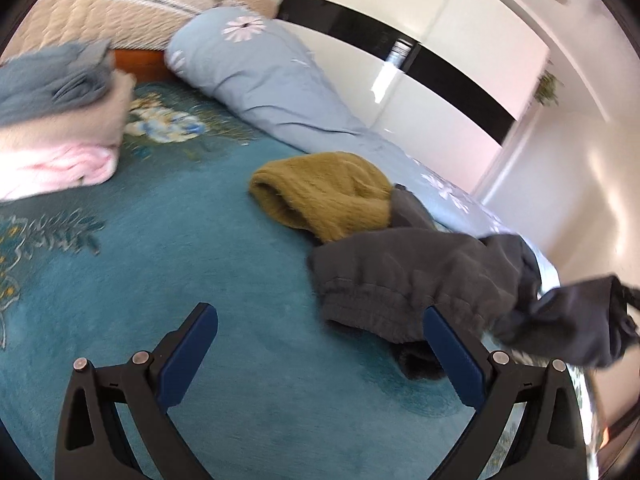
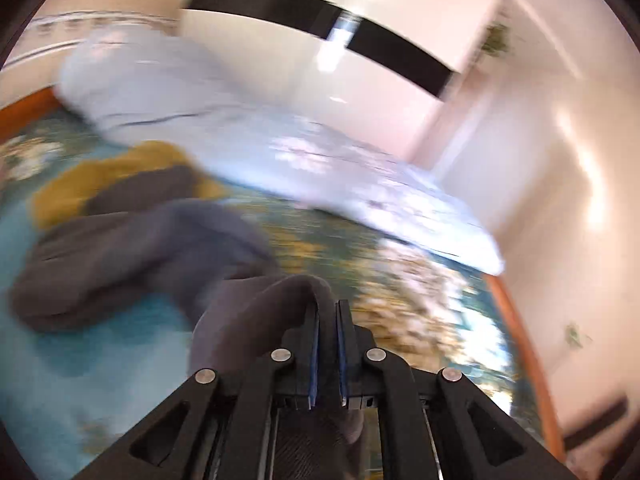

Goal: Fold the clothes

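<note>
Dark grey sweatpants (image 1: 404,276) lie crumpled on the teal bed cover (image 1: 180,272), partly over a mustard-yellow knitted garment (image 1: 324,196). My left gripper (image 1: 320,336) is open and empty, just short of the pants' elastic waistband; its right finger (image 1: 452,356) overlaps the cloth. In the blurred right wrist view my right gripper (image 2: 328,312) is shut on a fold of the grey sweatpants (image 2: 132,256) and holds it above the bed. The mustard garment (image 2: 100,180) lies behind them. The lifted end also shows at the right of the left wrist view (image 1: 576,320).
A stack of folded clothes, grey, beige and pink (image 1: 56,128), sits at the far left. A long light-blue floral pillow (image 1: 272,80) lies along the bed's far side, with a white and black wardrobe (image 1: 420,68) behind. The wooden bed edge (image 2: 520,340) runs on the right.
</note>
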Demonstrator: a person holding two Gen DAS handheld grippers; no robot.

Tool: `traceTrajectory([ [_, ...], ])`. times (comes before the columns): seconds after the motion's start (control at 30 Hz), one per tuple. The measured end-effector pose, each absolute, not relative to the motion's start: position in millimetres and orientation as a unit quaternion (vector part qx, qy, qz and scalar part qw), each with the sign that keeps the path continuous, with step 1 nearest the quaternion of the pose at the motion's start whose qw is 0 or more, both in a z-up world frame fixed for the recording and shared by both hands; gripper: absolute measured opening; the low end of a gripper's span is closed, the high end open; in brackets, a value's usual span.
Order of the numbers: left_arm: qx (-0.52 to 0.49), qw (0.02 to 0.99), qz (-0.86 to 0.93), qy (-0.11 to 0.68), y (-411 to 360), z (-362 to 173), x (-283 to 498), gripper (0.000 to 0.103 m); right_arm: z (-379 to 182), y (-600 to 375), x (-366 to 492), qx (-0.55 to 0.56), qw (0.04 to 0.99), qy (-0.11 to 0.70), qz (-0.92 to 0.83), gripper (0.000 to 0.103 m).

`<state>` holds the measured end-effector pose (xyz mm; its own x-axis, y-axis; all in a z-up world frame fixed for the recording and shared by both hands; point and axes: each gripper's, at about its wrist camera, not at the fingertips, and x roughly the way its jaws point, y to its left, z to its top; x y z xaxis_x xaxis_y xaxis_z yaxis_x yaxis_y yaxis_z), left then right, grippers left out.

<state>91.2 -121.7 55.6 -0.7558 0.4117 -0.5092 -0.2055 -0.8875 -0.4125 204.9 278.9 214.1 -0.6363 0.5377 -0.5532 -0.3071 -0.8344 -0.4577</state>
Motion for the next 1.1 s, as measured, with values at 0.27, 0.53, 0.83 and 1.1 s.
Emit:
traceTrajectory([
  [0.27,-0.302,0.229,0.919,-0.111,-74,56,101,0.102,162,422,196,-0.371,0.381,-0.065,0.844,0.008],
  [0.53,-0.314,0.265,0.910,-0.059,-35,46,108,0.102,119,497,213,-0.344,0.409,0.079,0.841,0.013],
  [0.83,-0.342,0.244,0.907,-0.025,-11,36,102,0.102,158,454,276,-0.150,0.355,0.151,0.910,0.086],
  [1.1,-0.371,0.219,0.902,-0.035,4,29,85,0.102,108,371,243,-0.189,0.117,0.181,0.958,0.089],
])
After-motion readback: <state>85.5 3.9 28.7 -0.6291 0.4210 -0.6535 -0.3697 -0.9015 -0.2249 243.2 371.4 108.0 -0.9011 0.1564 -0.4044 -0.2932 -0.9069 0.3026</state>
